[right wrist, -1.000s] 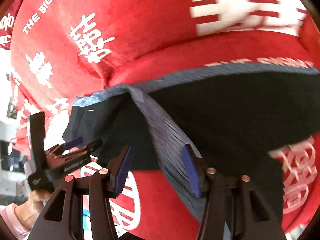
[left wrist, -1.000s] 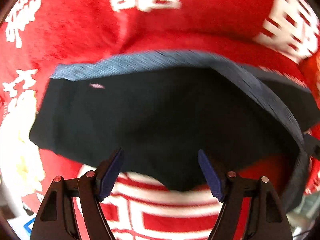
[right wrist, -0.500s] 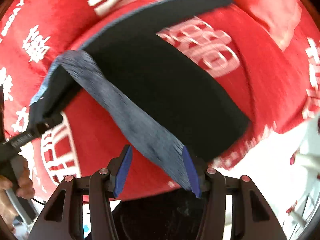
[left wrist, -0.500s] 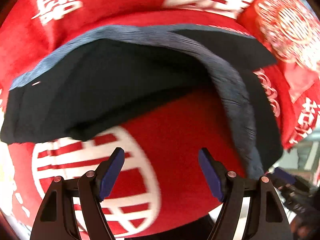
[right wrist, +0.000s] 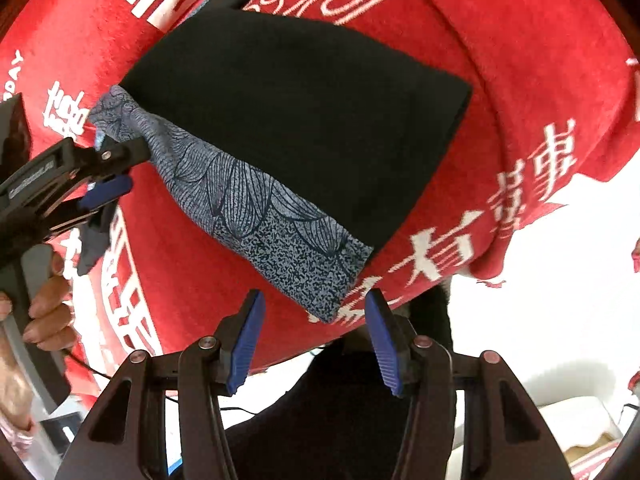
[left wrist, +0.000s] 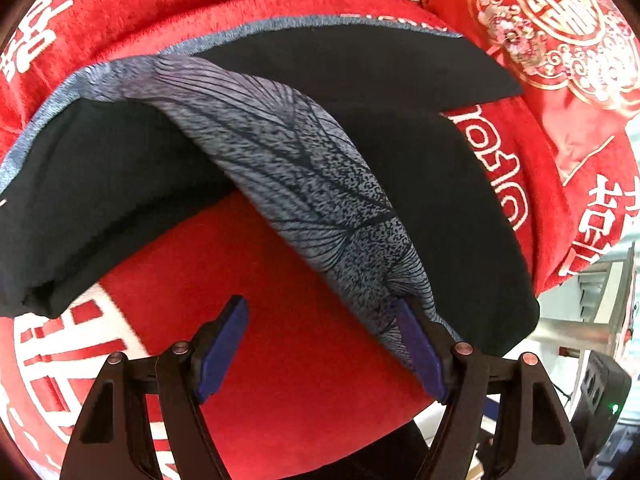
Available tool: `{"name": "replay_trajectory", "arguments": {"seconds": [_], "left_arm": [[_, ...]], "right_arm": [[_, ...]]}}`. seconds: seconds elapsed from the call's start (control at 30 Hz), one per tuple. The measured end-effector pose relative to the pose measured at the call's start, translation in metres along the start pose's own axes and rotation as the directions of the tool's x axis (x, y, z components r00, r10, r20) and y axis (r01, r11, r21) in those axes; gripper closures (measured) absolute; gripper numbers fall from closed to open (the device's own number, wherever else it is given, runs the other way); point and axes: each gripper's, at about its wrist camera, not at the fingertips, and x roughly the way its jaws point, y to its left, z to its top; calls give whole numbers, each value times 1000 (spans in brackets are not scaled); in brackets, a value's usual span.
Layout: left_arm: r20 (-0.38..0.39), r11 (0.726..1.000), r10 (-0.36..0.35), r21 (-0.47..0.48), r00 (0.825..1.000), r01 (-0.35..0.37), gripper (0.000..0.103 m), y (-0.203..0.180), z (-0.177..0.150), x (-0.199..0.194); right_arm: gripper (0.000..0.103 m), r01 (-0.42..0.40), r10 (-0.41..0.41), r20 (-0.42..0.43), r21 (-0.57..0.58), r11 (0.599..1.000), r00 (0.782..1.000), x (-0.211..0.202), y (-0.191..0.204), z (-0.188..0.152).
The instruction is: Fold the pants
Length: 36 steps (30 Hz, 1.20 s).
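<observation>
The black pants point(right wrist: 304, 120) lie on the red blanket point(right wrist: 520, 60). Their patterned waistband point(right wrist: 280, 232) ends just ahead of the right hand-held gripper point(right wrist: 316, 340), whose jaws gape, empty. The left hand-held gripper point(left wrist: 320, 344) is open too, waistband beside one pad.

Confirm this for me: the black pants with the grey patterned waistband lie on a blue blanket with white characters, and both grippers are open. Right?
Not quite. The blanket is red, not blue, as both wrist views show. The rest holds: the black pants with the grey patterned waistband lie on it, and the left gripper and right gripper both stand open, gripping nothing.
</observation>
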Motion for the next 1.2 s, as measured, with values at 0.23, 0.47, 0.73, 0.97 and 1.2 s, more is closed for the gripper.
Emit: {"name": "replay_trajectory", "arguments": {"seconds": [0.23, 0.47, 0.73, 0.97, 1.2], "left_arm": [[10, 1000, 2, -18, 1000, -2, 41, -6, 1, 7], [13, 997, -83, 3, 996, 83, 80, -26, 17, -8], [155, 997, -71, -14, 985, 74, 80, -35, 77, -59], [330, 993, 120, -49, 936, -110, 16, -20, 119, -95], [212, 957, 289, -99, 933, -274, 16, 2, 141, -42]], "right_arm": [[84, -118, 118, -9, 17, 993, 993, 8, -8, 7], [96, -178, 179, 23, -63, 982, 983, -37, 14, 25], [96, -152, 186, 140, -226, 962, 973, -113, 52, 124], [96, -41, 134, 227, -372, 927, 965, -143, 87, 271], [89, 217, -119, 236, -449, 867, 965, -92, 106, 379]]}}
